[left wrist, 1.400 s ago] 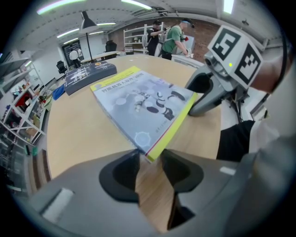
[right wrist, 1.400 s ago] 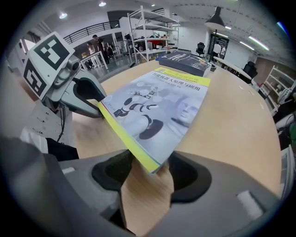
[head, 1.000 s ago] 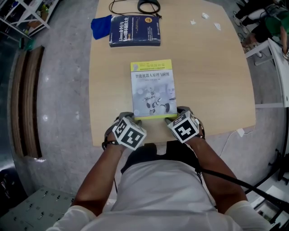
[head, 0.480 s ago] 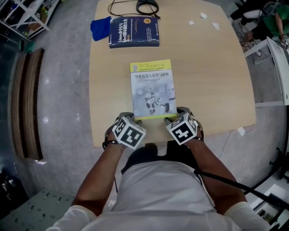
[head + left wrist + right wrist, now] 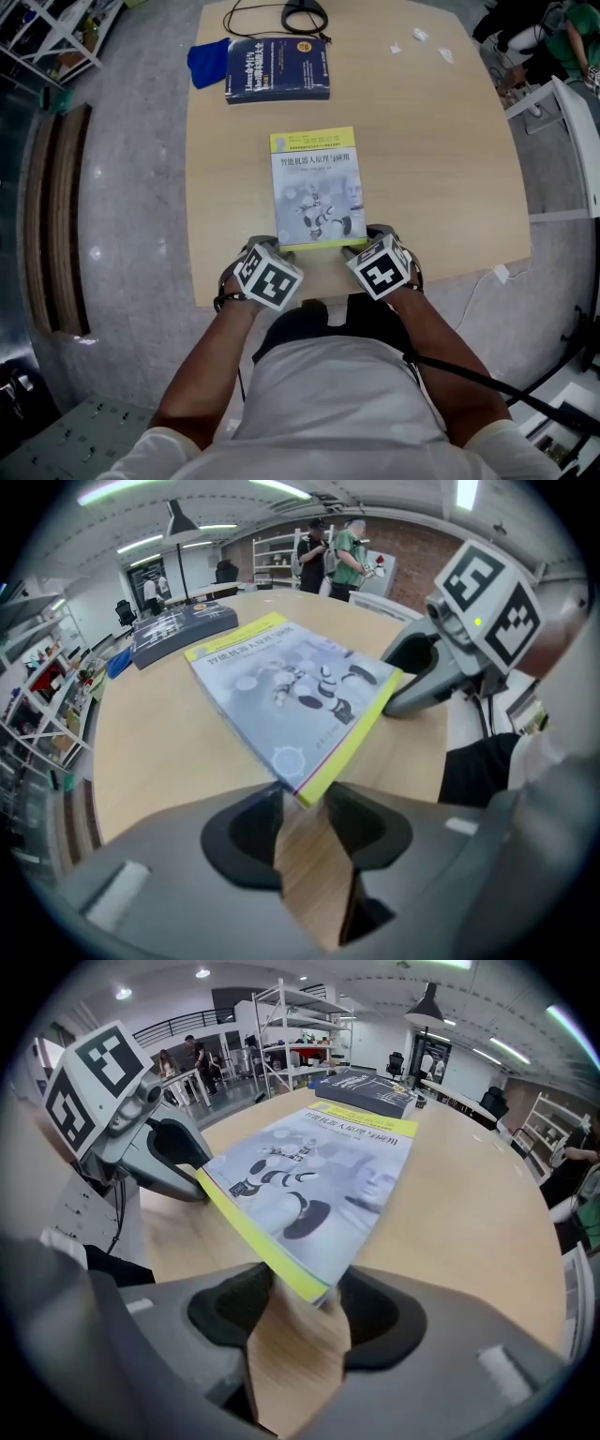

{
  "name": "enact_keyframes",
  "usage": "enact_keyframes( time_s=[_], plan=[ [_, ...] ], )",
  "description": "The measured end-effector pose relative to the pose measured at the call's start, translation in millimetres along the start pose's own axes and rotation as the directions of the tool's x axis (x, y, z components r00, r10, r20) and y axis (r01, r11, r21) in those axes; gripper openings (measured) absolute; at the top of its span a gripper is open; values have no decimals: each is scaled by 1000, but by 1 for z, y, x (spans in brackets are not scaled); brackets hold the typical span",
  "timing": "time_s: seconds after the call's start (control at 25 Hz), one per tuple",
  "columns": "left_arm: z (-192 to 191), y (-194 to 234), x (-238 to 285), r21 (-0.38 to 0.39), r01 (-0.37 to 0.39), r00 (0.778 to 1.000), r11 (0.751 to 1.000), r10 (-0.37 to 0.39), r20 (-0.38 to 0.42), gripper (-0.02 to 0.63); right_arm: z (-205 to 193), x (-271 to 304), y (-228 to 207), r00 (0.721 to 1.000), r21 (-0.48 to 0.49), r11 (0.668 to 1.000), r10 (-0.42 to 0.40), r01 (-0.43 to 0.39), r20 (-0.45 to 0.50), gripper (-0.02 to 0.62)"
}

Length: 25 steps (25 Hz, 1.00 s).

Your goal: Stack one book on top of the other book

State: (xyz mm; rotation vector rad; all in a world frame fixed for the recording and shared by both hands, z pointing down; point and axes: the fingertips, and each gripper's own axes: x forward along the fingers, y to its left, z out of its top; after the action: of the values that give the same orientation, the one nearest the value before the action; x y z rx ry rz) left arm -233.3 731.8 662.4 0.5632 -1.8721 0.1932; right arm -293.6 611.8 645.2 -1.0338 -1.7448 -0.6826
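Observation:
A grey book with a yellow spine (image 5: 317, 192) lies flat in the middle of the wooden table (image 5: 441, 169). Beyond it, near the far edge, lies a dark blue book (image 5: 277, 67). My left gripper (image 5: 265, 242) is at the grey book's near left corner. In the left gripper view that corner (image 5: 302, 785) sits wedged between the jaws, touching both. My right gripper (image 5: 375, 234) is at the near right corner. Its jaws have just been closing with the corner (image 5: 319, 1288) between them, and a thin gap still shows on one side.
A blue cloth (image 5: 208, 58) lies left of the dark blue book, and a black cable (image 5: 305, 14) curls behind it. Small paper scraps (image 5: 419, 35) sit at the far right. The table's near edge runs just under both grippers. People stand by shelves in the background.

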Motion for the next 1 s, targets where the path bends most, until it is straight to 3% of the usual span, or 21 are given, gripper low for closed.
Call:
enact_keyframes(
  time_s=[0.4, 0.6, 0.76, 0.84, 0.92, 0.96, 1.0],
  plan=[
    [3, 3, 6, 0, 18, 1000, 1000, -18, 11, 175, 0, 5, -4, 1000, 0, 1000, 17, -17, 26, 239],
    [1, 1, 4, -20, 4, 1000, 1000, -3, 26, 177, -7, 0, -1, 994, 30, 996, 76, -78, 79, 239],
    [-18, -8, -21, -126, -21, 997, 992, 30, 72, 155, -23, -36, -6, 989, 45, 995, 86, -92, 121, 239],
    [-25, -15, -42, -207, -40, 989, 977, 68, 132, 113, -28, -65, -7, 978, 65, 992, 92, -106, 187, 217],
    [-24, -26, -61, -317, -23, 968, 948, 100, 230, 10, -27, -99, -5, 943, 109, 980, 129, -169, 306, 45],
    [-21, -36, -70, -373, 11, 953, 928, 103, 285, 5, -25, -116, -2, 914, 128, 967, 160, -221, 372, 3],
    [-17, -49, -79, -415, 55, 936, 908, 97, 338, 5, -24, -133, 2, 881, 138, 951, 193, -276, 432, 2]
  ],
)
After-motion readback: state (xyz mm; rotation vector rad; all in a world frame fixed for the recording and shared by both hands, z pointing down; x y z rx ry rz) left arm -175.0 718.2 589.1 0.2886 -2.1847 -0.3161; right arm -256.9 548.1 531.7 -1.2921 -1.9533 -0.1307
